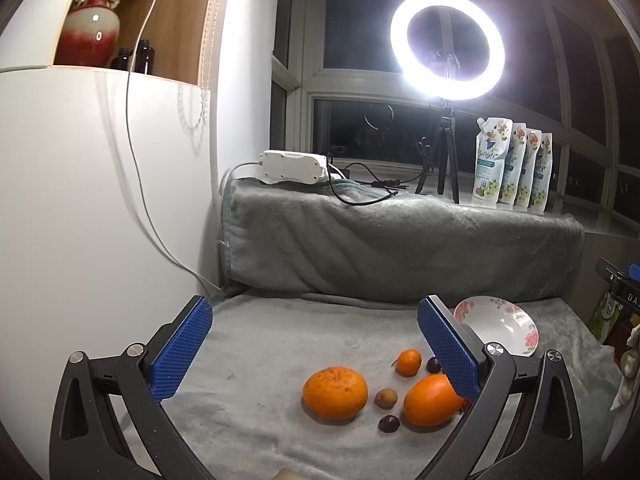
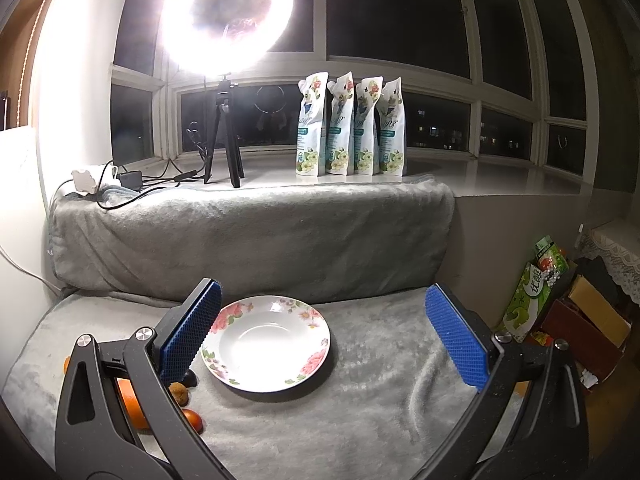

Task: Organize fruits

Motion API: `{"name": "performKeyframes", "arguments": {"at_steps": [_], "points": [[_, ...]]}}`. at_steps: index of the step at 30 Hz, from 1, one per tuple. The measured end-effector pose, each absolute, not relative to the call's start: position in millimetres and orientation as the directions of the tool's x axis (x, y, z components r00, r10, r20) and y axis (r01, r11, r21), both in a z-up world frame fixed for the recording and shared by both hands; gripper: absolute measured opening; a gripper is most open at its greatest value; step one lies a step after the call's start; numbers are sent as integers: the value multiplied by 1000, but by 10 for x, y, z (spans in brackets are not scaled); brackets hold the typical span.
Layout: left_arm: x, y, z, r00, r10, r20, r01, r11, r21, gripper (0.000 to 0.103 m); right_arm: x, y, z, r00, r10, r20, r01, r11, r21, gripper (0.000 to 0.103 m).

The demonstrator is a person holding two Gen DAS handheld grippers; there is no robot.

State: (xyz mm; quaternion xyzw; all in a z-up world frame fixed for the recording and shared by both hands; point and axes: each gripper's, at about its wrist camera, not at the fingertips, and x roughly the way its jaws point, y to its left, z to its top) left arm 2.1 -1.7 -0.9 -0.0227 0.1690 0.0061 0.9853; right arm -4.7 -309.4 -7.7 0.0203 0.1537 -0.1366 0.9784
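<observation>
In the left wrist view, several fruits lie on the grey blanket: a large orange (image 1: 335,393), a second orange (image 1: 431,401), a small mandarin (image 1: 409,361), a brown longan (image 1: 386,397) and two dark grapes (image 1: 389,423) (image 1: 433,365). A white floral plate (image 1: 502,325) lies empty behind them on the right. My left gripper (image 1: 316,354) is open and empty above the fruits. In the right wrist view my right gripper (image 2: 334,338) is open and empty, framing the plate (image 2: 308,354). An orange (image 2: 132,402), the longan (image 2: 179,393) and a small red fruit (image 2: 192,419) show behind its left finger.
A blanket-covered ledge (image 2: 256,232) rises behind the work surface. It carries a ring light on a tripod (image 1: 447,46), a white power strip (image 1: 292,166) with cables and several refill pouches (image 2: 352,128). A white cabinet (image 1: 80,200) stands at left. Boxes and packets (image 2: 560,304) crowd the right.
</observation>
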Motion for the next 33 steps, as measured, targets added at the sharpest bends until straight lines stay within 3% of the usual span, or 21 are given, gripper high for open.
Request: {"name": "performKeyframes", "arguments": {"at_steps": [33], "points": [[24,-23,-51,944,-4,-329,-11,999,-42,102,-45,-3059,-95,916,-247,-316,260,966,-2,103]]}}
